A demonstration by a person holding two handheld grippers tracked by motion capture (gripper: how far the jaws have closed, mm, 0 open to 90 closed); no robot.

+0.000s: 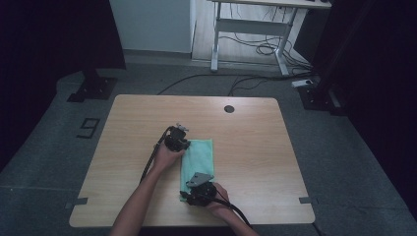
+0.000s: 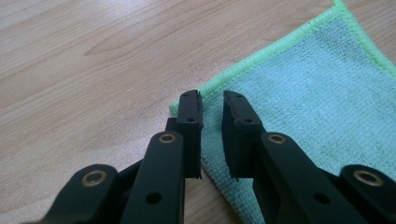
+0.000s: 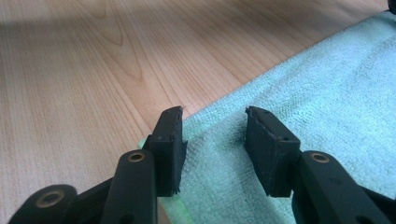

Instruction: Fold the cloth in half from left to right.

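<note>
A folded teal-green microfibre cloth [image 1: 199,156] lies flat on the wooden table [image 1: 246,142], a little left of its middle. My left gripper [image 1: 184,146] sits at the cloth's far left corner. In the left gripper view its jaws [image 2: 212,100] stand a narrow gap apart, astride the bright green hem of the cloth [image 2: 303,93], which lies flat between them. My right gripper [image 1: 186,195] is at the cloth's near left corner. In the right gripper view it [image 3: 212,114] is open wider, one pad at the cloth's edge and the other over the cloth [image 3: 303,93].
A dark round cable hole [image 1: 229,108] sits near the table's far edge. Bare wood spreads to the right of the cloth. Beyond the table stand a white desk frame [image 1: 255,29], loose floor cables [image 1: 246,81] and two black stand bases [image 1: 92,88].
</note>
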